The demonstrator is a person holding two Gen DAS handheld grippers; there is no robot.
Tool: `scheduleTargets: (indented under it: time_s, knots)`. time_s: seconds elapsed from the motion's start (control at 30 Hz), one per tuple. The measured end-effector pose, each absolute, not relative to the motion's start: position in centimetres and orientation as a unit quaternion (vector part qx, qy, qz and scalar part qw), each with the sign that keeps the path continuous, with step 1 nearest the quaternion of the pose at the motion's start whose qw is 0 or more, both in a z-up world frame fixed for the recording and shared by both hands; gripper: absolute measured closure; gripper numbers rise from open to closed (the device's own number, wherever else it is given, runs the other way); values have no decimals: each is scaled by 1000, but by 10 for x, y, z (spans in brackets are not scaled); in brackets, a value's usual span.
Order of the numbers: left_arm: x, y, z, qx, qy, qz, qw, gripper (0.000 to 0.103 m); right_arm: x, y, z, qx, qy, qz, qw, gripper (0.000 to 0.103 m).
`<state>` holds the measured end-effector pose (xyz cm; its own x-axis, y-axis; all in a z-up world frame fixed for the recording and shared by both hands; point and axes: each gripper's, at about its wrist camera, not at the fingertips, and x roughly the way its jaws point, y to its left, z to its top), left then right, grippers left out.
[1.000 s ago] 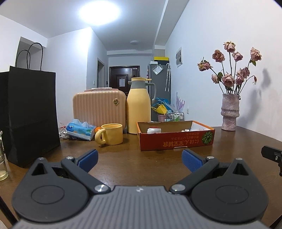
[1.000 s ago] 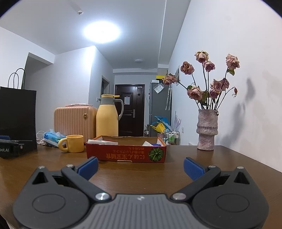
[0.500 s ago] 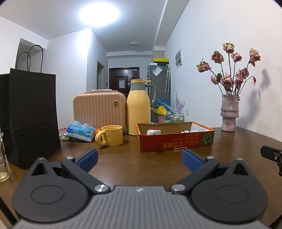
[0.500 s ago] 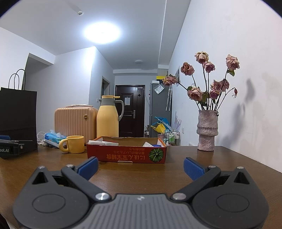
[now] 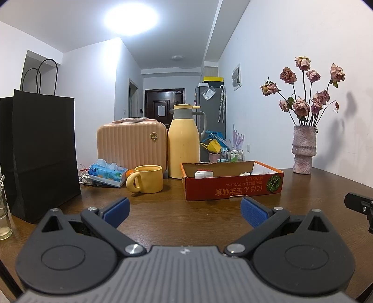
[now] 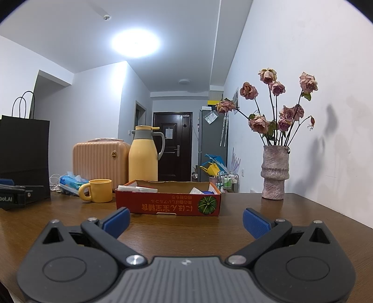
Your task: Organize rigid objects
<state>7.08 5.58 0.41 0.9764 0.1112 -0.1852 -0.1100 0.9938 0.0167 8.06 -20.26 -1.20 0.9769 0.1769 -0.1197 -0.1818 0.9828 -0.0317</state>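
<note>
Both the left gripper (image 5: 184, 211) and right gripper (image 6: 185, 221) hover spread wide and empty — reaching into the shallow cardboard box (image 5: 233, 186) could shove it into the yellow mug (image 5: 145, 179) — or the vase (image 5: 303, 149)

Home, looks like an apartment dining spot. I'm at a dark wooden table (image 5: 209, 223) against a white wall. Straight ahead a hallway runs to a dark entry door (image 6: 173, 144) with a grey fridge (image 6: 211, 139) beside it, papers stuck on its front. Household clutter on the table: yellow thermos jug (image 5: 184, 149), matching mug (image 5: 146, 179), tissue pack (image 5: 107, 173), small peach hard-shell case (image 5: 132, 145), black paper shopping bag (image 5: 39, 149), vase of dried roses (image 6: 275, 172), red cardboard tray (image 6: 167, 202) with small white items inside. Round ceiling light (image 6: 136, 43), smoke detector (image 6: 106, 16) above.
</note>
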Motion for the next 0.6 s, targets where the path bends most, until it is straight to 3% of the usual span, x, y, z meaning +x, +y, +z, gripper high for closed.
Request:
scheduleTargets:
  time_s: [0.6]
  knots:
    - [72, 62, 3, -1, 99, 62, 993, 0, 81, -199, -15, -22, 62, 91, 994, 0]
